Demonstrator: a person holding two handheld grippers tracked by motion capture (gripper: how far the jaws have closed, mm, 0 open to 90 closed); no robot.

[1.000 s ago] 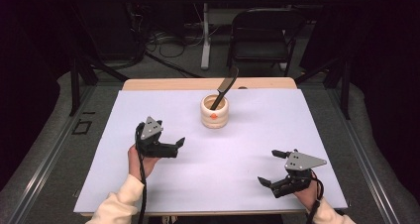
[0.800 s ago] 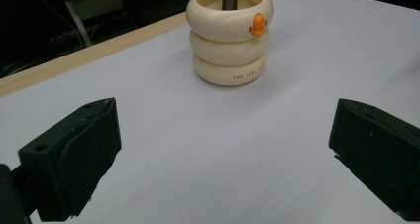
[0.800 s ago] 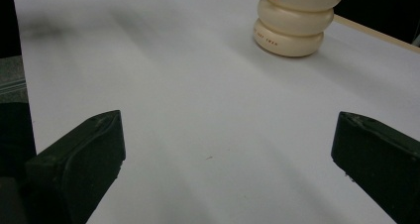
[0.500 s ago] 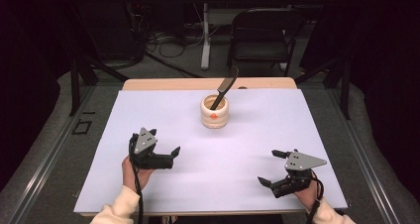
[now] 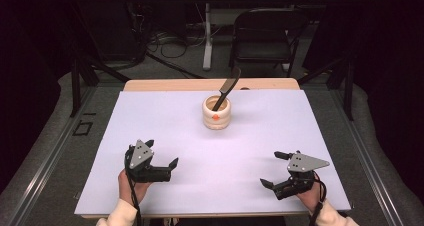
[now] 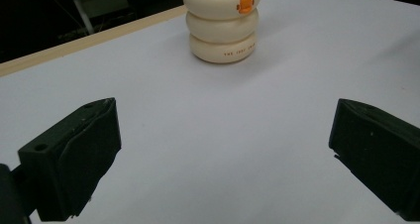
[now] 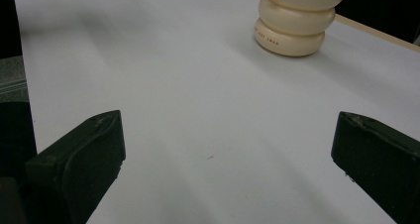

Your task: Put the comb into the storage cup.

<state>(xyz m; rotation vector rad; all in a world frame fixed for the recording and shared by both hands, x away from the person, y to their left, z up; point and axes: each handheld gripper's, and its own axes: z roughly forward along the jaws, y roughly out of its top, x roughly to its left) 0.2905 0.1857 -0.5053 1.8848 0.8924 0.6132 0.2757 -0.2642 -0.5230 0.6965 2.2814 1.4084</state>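
A cream ribbed pot [image 5: 217,114] with an orange mark stands upright at the far middle of the white table [image 5: 160,121]. A black flat tool [image 5: 228,87] leans out of it to the right. My left gripper [image 5: 162,154] rests near the front left, open, nothing between its jaws. My right gripper [image 5: 270,168] rests near the front right, open and empty too. The left gripper view has the pot [image 6: 223,30] ahead beyond the wide jaws of the left gripper [image 6: 223,130]. In the right gripper view, the pot [image 7: 296,21] is far ahead to the right of the right gripper [image 7: 228,135].
A strip of wooden tabletop [image 5: 165,84] runs along the far edge of the white sheet. Behind the table a dark chair [image 5: 265,31] and a table leg with cables [image 5: 207,41] stand on the floor. Bare white surface lies between both grippers and the pot.
My left gripper has drawn back toward the front edge and slightly left. The right gripper, pot and tool have stayed put.
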